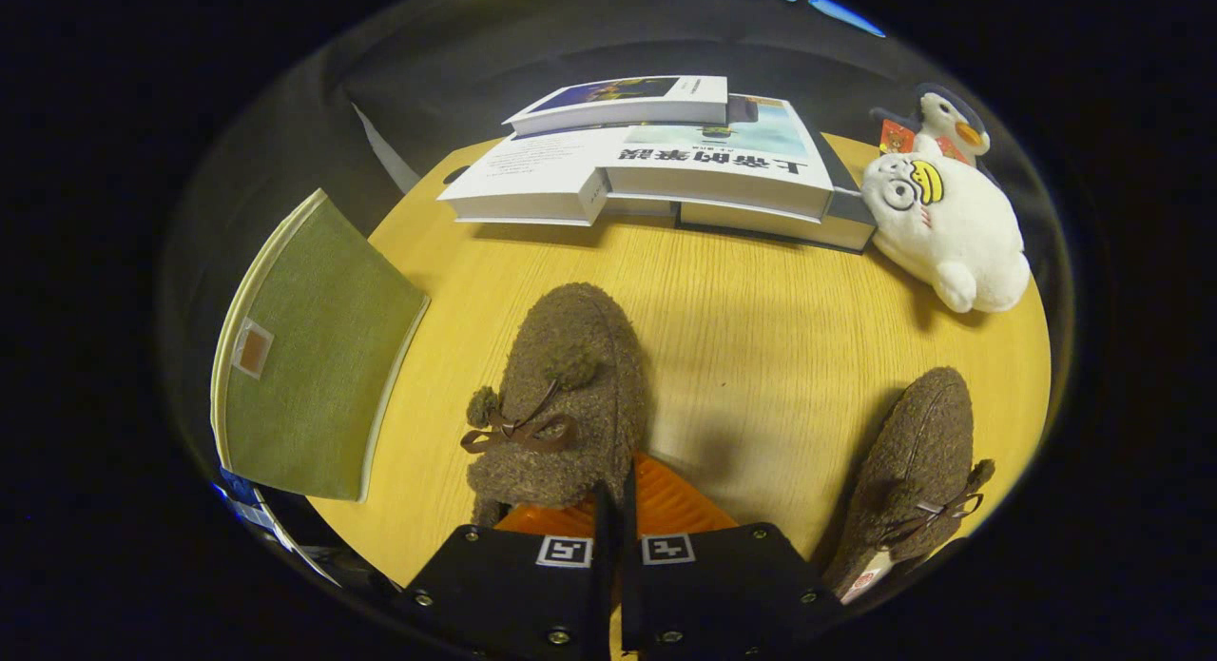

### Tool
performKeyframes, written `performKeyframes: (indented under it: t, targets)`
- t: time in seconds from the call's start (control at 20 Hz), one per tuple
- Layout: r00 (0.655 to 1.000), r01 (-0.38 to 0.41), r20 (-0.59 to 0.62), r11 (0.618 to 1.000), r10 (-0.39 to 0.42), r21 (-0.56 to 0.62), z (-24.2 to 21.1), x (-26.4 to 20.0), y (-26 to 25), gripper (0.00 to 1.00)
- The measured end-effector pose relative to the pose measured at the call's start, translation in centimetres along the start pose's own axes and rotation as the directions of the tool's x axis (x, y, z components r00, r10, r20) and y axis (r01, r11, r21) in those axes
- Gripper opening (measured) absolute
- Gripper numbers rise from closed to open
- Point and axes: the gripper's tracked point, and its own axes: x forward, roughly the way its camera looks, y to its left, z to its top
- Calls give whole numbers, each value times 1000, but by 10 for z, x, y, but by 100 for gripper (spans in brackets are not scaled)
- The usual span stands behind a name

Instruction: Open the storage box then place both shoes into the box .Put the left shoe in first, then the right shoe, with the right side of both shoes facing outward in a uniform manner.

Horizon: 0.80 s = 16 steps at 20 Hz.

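A: Item one, gripper (616, 509): we log its fingers pinched together on the rim of the near brown shoe (561, 404).

B: Item two, second shoe (913, 471), apart on the wooden table (761, 338). Item three, green storage box (314, 357), lid down, beside the near shoe.

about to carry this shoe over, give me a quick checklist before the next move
1. Gripper fingers together at the rear of the near brown shoe: a grip on its edge cannot tell.
2. Green storage box open: not ok, lid looks closed.
3. Second brown shoe out of the way, apart from the fingers: ok.
4. Which shoe is the left: cannot tell.
5. Table path to the box free of the books and plush toy: ok.
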Motion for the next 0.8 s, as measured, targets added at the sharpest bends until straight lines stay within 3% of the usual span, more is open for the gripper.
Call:
performKeyframes:
  t: [0.05,0.3,0.65,0.8]
  targets:
    - [1000,-3,-7,1000,3,2,-3,-5,2,0]
    - [999,-29,-16,999,29,41,5,-40,19,0]
    - [998,-52,49,997,49,56,55,-108,65,0]
    - [993,-98,75,994,93,53,76,-126,97,0]
